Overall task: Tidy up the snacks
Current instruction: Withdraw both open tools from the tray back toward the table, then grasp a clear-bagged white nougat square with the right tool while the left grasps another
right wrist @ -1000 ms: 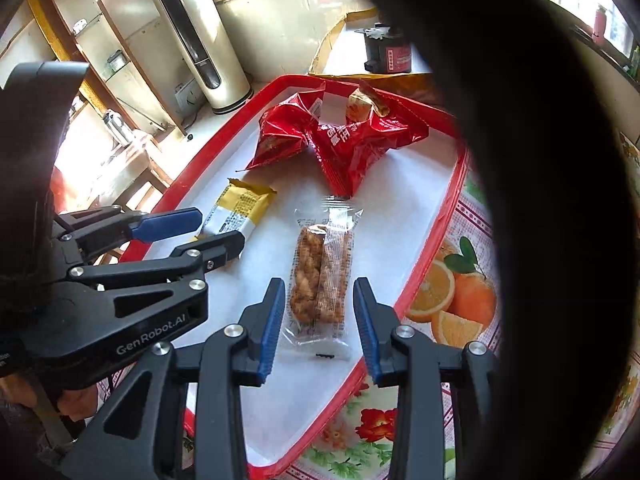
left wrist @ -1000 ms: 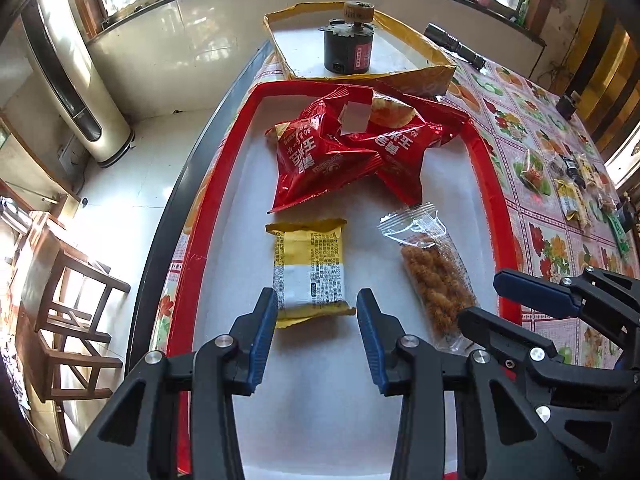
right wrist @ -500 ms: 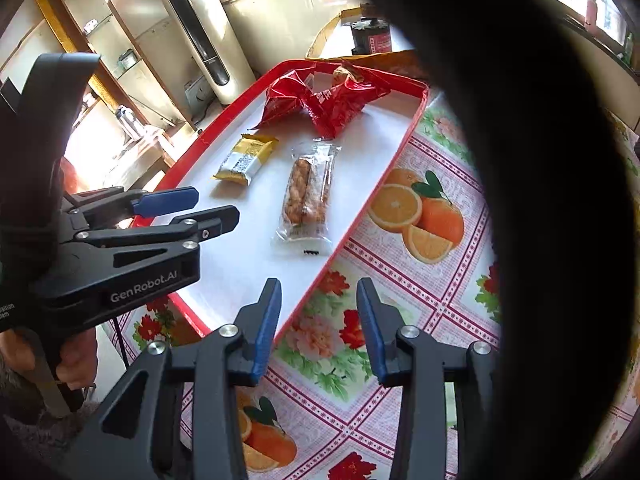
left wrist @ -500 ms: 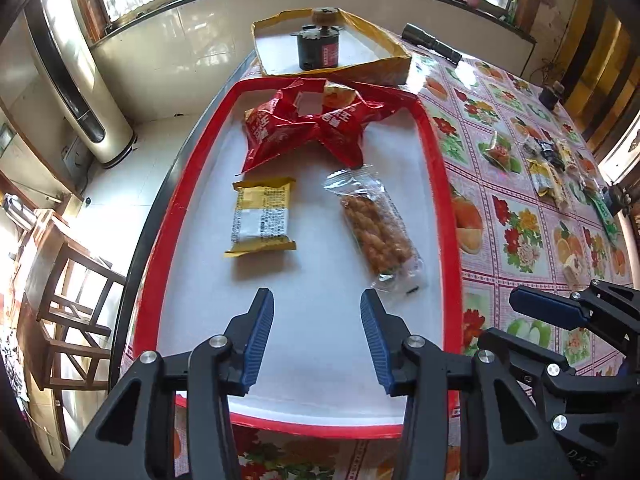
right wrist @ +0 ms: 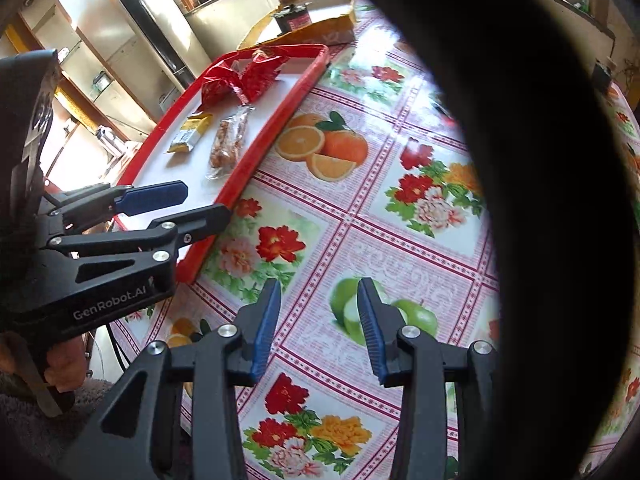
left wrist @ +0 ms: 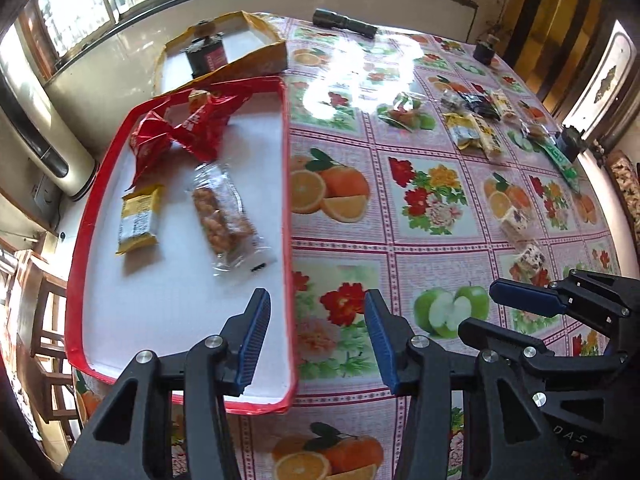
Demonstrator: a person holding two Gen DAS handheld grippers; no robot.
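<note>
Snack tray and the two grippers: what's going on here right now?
A person is sorting snacks with a handheld gripper in each hand. Both are empty: the left gripper has its jaws opening over the right rim of the red tray, and the right gripper hangs open above the fruit-print tablecloth. The tray holds red bags, a yellow packet and a clear pack of fried twists. More snacks lie loose on the far side of the cloth.

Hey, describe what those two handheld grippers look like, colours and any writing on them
Both the left gripper and the right gripper are matte black plastic frames with triangular cut-outs and silver round bolts. Each has two blue ribbed fingertips. The left one's side carries white "GenRobot.AI" lettering, seen from the right wrist view. No cables show.
</note>
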